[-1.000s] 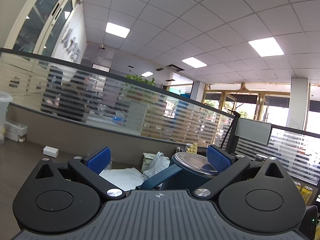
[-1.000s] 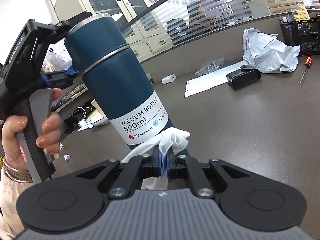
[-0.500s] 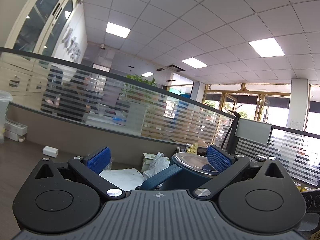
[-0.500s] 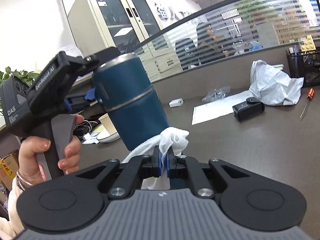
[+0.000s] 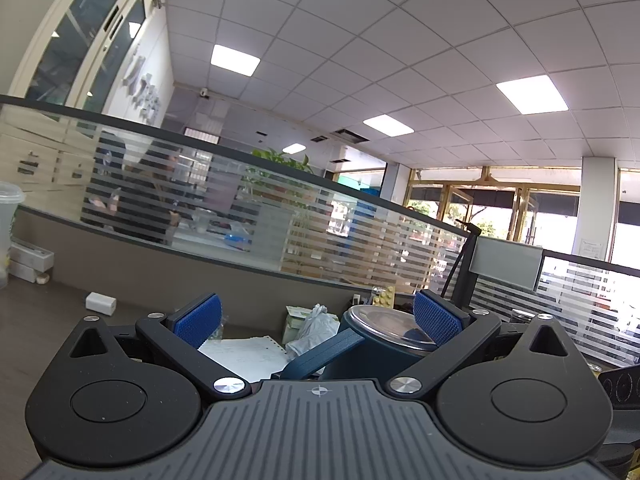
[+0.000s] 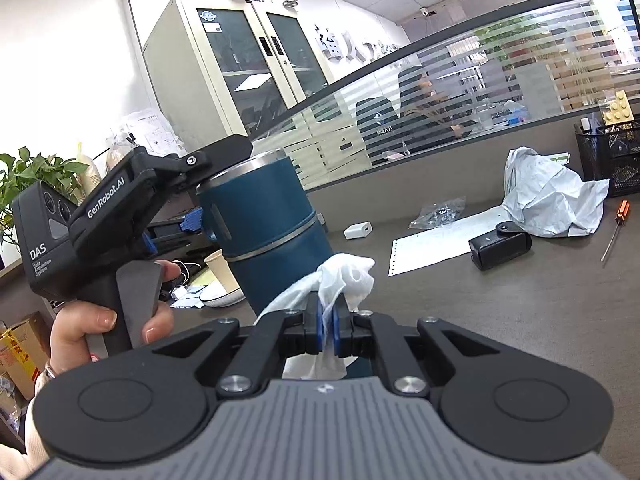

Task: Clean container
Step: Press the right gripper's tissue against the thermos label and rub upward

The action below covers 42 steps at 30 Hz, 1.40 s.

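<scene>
A dark blue vacuum bottle [image 6: 264, 236] with a steel rim is held up above the desk, tilted. In the left wrist view its lid end [image 5: 384, 336] sits between the blue pads, with its strap by the left pad. My left gripper [image 5: 316, 316] is shut on the bottle near its top; it shows in the right wrist view [image 6: 120, 216] with a hand on its grip. My right gripper [image 6: 329, 320] is shut on a white tissue [image 6: 340, 280], which lies against the bottle's lower side.
On the brown desk [image 6: 520, 312] lie a sheet of paper [image 6: 436, 244], a black pouch [image 6: 500, 244], a crumpled white bag [image 6: 548, 196], a white adapter [image 6: 358, 231], a screwdriver [image 6: 616, 224] and a mesh organiser [image 6: 612, 152]. A paper cup [image 6: 220, 268] stands behind the bottle.
The right gripper with the tissue has slid down and back along the bottle, so more of the bottle's top and the left gripper now show. The left wrist view is nearly unchanged.
</scene>
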### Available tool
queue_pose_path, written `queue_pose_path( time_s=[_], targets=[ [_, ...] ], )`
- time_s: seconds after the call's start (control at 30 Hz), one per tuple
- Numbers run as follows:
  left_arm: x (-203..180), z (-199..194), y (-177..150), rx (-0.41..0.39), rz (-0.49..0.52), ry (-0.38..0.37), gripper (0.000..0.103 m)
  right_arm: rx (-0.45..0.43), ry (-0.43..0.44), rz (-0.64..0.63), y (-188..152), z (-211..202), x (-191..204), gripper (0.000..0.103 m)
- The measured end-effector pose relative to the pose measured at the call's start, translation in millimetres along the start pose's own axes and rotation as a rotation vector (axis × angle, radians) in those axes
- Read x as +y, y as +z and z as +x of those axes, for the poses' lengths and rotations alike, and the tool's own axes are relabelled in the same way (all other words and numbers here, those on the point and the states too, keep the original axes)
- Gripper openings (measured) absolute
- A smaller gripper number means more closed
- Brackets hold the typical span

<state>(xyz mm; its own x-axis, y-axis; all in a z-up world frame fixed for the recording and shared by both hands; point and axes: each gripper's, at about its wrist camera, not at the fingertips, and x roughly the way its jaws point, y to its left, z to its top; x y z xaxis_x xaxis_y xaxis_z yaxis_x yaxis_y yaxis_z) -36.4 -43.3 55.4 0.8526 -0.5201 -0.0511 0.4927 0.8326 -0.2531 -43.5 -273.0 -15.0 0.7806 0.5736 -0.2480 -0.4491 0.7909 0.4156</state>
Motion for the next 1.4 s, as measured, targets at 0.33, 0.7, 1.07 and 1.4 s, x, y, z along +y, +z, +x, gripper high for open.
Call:
queue_pose_path(
  time_s=[0.33,0.7,1.07,1.4],
  targets=[
    [-2.2,1.5,0.1,-0.009,0.007,0.004,0.103,0.042,-0.024,0.009,-7.8,6.0,-4.6,0.01],
    [-2.0,-0.2,-4.7,-0.031,-0.001,0.002,0.103,0.076,-0.05,0.018,-15.9,12.4,-10.6,0.01],
    [-11.7,-6.0,-11.2,-0.105,0.056,0.048,0.103,0.125,-0.082,0.036,-26.6,24.5,-20.3,0.01],
    [-44.0,-35.3,-23.2,-0.286,0.152,0.134,0.103,0.134,-0.089,0.083,-29.3,26.5,-32.2,0.01]
  ],
)
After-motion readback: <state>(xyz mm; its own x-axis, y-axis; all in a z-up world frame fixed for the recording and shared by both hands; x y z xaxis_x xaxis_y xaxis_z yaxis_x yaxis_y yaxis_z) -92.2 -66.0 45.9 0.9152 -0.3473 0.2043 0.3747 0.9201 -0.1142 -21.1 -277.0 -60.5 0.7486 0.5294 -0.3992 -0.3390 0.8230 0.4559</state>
